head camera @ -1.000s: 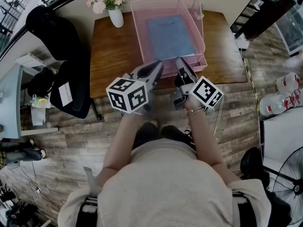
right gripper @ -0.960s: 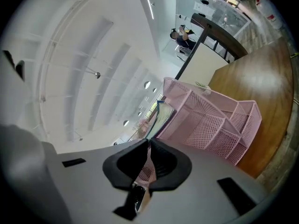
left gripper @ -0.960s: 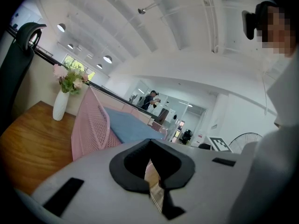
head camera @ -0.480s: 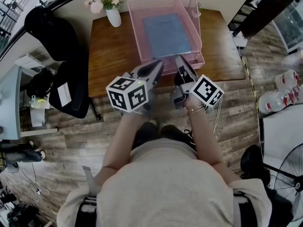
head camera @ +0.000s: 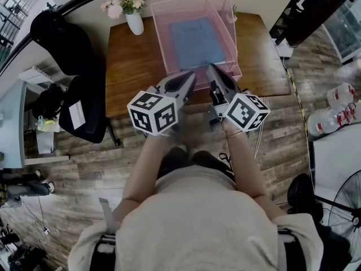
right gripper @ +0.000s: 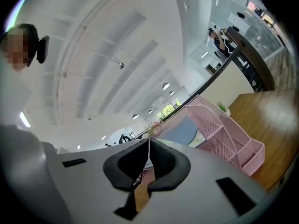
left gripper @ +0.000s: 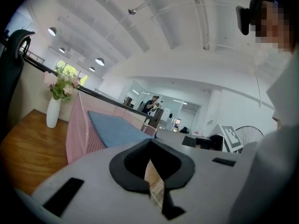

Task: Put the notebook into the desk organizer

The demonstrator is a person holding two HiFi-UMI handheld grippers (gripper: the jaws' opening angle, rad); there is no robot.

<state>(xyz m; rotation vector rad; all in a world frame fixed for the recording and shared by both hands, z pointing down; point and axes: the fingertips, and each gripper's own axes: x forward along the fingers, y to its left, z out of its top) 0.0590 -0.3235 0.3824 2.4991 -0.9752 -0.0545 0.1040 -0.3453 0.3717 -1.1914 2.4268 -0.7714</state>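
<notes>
Fingers (left gripper: pixel 124 164) pressed together, empty, on your left gripper (head camera: pixel 189 78) and right gripper (head camera: pixel 211 72) — the right has just rolled, with the notebook (head camera: pixel 197 41) flat in the desk organizer (head camera: pixel 161 33), upper centre — you look finished.

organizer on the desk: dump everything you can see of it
The desk organizer is a pink wire-mesh tray with tall see-through walls and an open top, plus lower, smaller compartments along its near edge. It stands upright on the wooden desk, toward the back right. A blue notebook lies flat on its floor. The white flower vase stands apart at its left.
</notes>
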